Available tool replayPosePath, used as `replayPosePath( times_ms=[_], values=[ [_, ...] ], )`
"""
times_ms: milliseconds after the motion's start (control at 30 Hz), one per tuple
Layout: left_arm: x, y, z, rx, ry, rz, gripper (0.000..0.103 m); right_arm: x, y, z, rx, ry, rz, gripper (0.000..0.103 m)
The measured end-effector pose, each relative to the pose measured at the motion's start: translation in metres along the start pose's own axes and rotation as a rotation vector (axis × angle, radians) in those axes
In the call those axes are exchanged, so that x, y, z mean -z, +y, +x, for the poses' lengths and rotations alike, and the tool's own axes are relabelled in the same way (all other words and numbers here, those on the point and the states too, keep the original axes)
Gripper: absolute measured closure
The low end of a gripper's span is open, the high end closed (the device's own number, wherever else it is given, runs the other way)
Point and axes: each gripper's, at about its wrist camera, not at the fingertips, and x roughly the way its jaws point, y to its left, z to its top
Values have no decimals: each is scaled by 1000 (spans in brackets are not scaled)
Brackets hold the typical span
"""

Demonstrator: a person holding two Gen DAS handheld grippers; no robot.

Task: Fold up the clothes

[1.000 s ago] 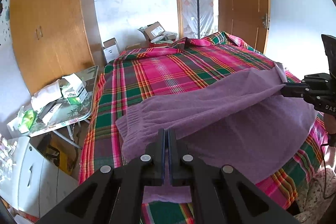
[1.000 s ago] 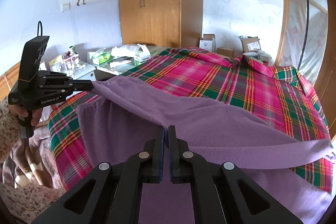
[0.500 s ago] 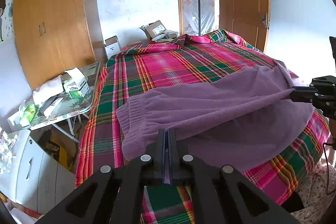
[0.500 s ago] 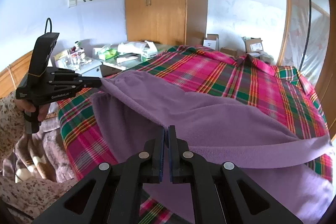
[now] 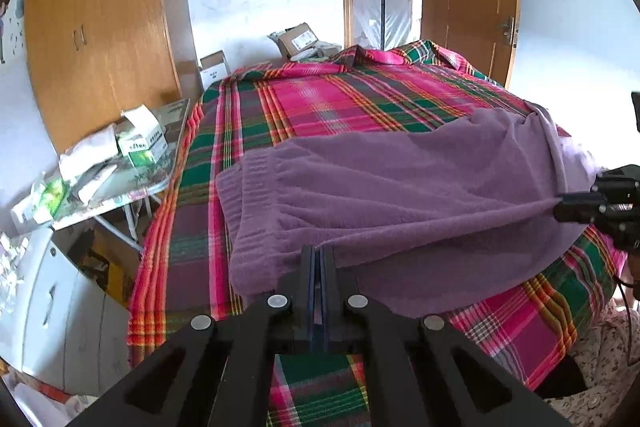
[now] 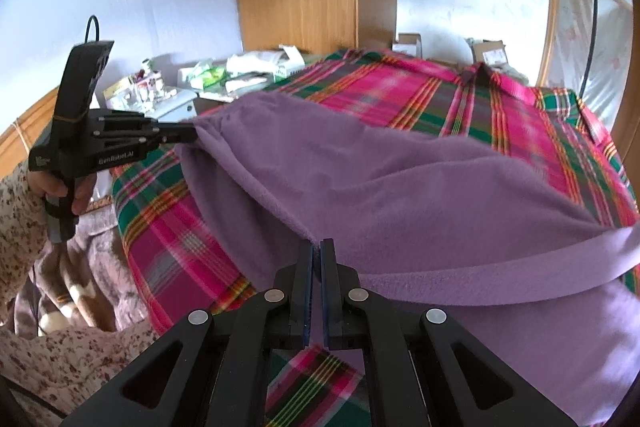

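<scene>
The purple fleece garment (image 5: 400, 195) lies spread over the near part of the plaid bedspread (image 5: 320, 107), its ribbed hem towards the cluttered side table (image 5: 120, 163) and the wooden wardrobe (image 5: 100, 27) behind it. Nothing lies over it. The fabric is soft and rumpled, its near edge stretched taut between the two tools. The left gripper (image 5: 319, 259) and the right gripper (image 6: 316, 255) are each clamped on that edge. Since a second ago the edge has dropped lower towards the bed.
</scene>
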Motion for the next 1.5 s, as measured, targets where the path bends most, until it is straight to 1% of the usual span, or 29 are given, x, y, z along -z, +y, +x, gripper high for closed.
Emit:
replayPosePath(
  times_ms=[267, 400, 600, 900, 967, 1033, 1100, 1133, 1167, 1300, 1367, 1433, 1500],
  values=[
    [10, 1, 8, 10, 38, -34, 101, 10, -2, 12, -18, 39, 24, 99],
    [14, 0, 9, 12, 44, -60, 100, 13, -3, 17, -22, 50, 36, 99],
    [20, 1, 7, 20, 47, -105, 100, 18, -2, 16, -33, 50, 52, 98],
    [19, -3, -1, 3, 41, -108, 100, 18, -1, 5, -45, 21, 63, 99],
    [19, -4, -3, 1, 37, -105, 100, 18, 1, 1, -58, 18, 60, 100],
    [19, -3, -6, 6, 30, -117, 100, 20, 7, -2, -87, 14, 31, 102],
    [19, 1, -8, 11, 29, -144, 100, 22, 14, 1, -60, 15, -8, 102],
    [19, 3, -8, 11, 31, -156, 100, 23, 14, 3, -60, 23, -6, 102],
    [20, 4, -9, 10, 33, -170, 100, 23, 13, 5, -72, 30, 10, 102],
    [20, 4, -15, 22, 33, -198, 100, 20, 6, -1, -77, 8, 36, 102],
    [16, -1, -22, 34, 15, -190, 100, 19, -3, -9, -64, -12, 56, 102],
    [9, -11, -27, 54, -9, -172, 100, 17, -20, -19, -48, -34, 106, 101],
    [0, -24, -28, 83, -27, -149, 100, 18, -40, -28, -9, -59, 172, 100]
  ],
)
